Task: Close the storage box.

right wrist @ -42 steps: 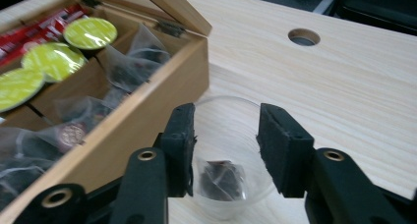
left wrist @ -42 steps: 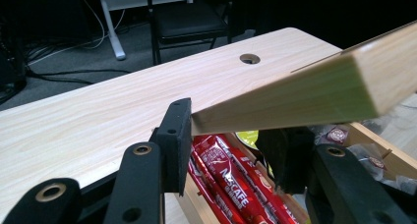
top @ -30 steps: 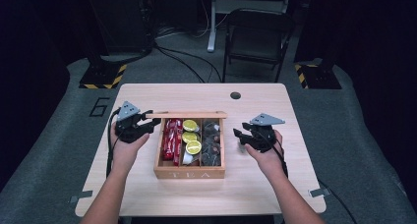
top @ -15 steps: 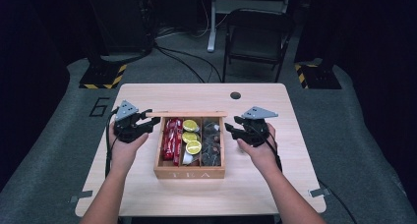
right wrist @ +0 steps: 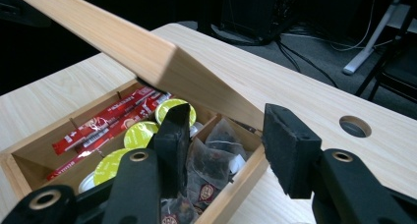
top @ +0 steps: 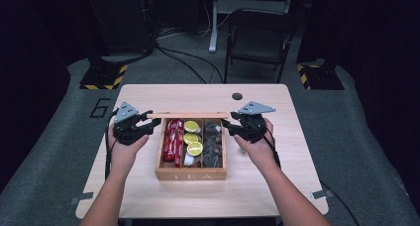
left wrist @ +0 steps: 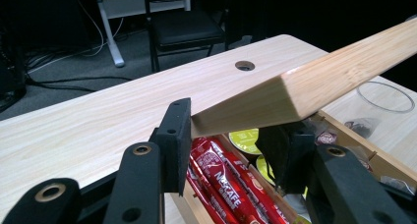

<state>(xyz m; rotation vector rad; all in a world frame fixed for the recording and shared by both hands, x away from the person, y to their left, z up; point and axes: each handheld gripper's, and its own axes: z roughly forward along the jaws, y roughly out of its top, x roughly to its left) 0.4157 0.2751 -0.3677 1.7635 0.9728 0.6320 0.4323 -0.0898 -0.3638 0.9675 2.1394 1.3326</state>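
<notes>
A light wooden table [top: 277, 107] with a round cable hole [top: 237, 96] stands on grey carpet [top: 59, 137], a black folding chair [top: 260, 37] behind it; hazard-striped bases [top: 104, 77], possibly stand feet, flank the dark room

Lid [left wrist: 314, 84]: pale wood, fine straight grain, smooth satin finish, crisp sawn end. Box [top: 190, 174]: same light wood, letters stamped on its front wall. Table [top: 208, 94]: wood-look top, matt, smooth. Red sachets [left wrist: 231, 187]: glossy foil or plastic, catching glare. Green-topped capsules [right wrist: 140, 133]: matt lids, possibly foil. Tea bags [right wrist: 216, 162]: thin translucent mesh. My jaw pads [right wrist: 290, 150]: black, rough foam-like facing; arms smooth matt black plastic.
</notes>
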